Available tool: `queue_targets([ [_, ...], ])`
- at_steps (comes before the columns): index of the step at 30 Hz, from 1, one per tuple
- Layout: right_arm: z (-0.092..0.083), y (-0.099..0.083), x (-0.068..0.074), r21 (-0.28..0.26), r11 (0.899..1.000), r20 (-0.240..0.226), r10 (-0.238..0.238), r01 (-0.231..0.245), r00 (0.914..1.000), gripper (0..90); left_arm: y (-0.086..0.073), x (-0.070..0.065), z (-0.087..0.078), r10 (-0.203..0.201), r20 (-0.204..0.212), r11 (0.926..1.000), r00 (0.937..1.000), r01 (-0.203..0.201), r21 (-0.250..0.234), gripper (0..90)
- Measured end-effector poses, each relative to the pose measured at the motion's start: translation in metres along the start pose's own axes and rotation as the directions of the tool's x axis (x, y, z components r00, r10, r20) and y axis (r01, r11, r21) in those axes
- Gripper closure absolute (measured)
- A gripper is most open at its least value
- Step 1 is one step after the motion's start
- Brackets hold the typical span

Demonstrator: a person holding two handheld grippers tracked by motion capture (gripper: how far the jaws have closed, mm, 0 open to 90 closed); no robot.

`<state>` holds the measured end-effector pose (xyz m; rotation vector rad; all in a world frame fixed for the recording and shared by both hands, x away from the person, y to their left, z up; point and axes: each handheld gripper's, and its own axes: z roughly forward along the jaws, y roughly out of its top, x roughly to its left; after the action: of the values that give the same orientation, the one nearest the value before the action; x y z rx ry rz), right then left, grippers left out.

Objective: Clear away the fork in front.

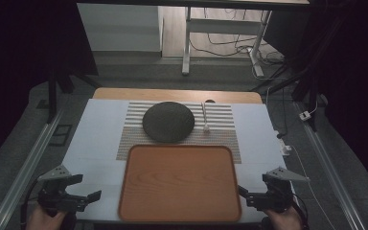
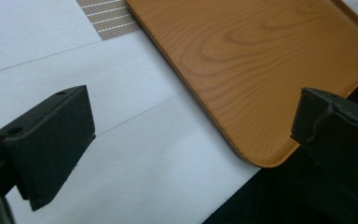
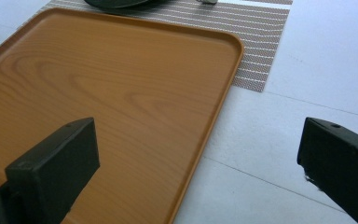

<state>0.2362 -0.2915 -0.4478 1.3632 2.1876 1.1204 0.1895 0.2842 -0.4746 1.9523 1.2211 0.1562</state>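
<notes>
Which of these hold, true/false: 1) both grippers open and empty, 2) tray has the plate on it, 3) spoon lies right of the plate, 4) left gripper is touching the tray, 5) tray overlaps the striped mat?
1) True. The left gripper and right gripper both have their jaws wide apart with nothing between them.
2) False. The wooden tray is bare; the dark plate sits on the striped mat behind it.
3) True. The white spoon lies to the plate's right on the mat.
4) False. It hovers beside the tray's left edge, apart from it.
5) True. The tray's far edge covers the mat's near edge.
</notes>
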Motion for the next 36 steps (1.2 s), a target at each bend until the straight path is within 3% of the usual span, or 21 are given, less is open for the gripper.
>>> queue_targets([
  [7,0.0019,0.0005,0.0021,0.021,1.000,0.000,-0.020,0.020,0.9998,0.0,-0.0009,0.0024,-0.0016,-0.002,-0.012,1.0000,0.9999,0.002,0.001,0.0],
  [13,0.0016,0.0000,-0.0007,0.027,1.000,-0.022,0.005,-0.004,0.9998,0.0,0.0004,0.0013,0.0010,0.005,-0.008,0.9998,1.0000,-0.005,0.018,0.0],
  [25,0.0026,0.0003,-0.0012,0.045,0.999,-0.018,0.010,-0.009,0.9998,0.0,0.0016,0.0016,0.0026,0.014,0.003,0.9994,0.9999,-0.014,0.030,0.0],
  [31,0.0025,0.0011,0.0027,0.039,0.999,0.001,-0.019,0.019,0.9998,0.0,0.0015,0.0018,0.0026,0.012,0.006,0.9995,0.9999,-0.013,0.030,0.0],
  [36,0.0040,0.0030,0.0060,0.041,0.999,-0.024,-0.027,0.028,0.9993,0.0,0.0017,0.0016,0.0029,0.015,0.007,0.9994,0.9999,-0.015,0.033,0.0],
])
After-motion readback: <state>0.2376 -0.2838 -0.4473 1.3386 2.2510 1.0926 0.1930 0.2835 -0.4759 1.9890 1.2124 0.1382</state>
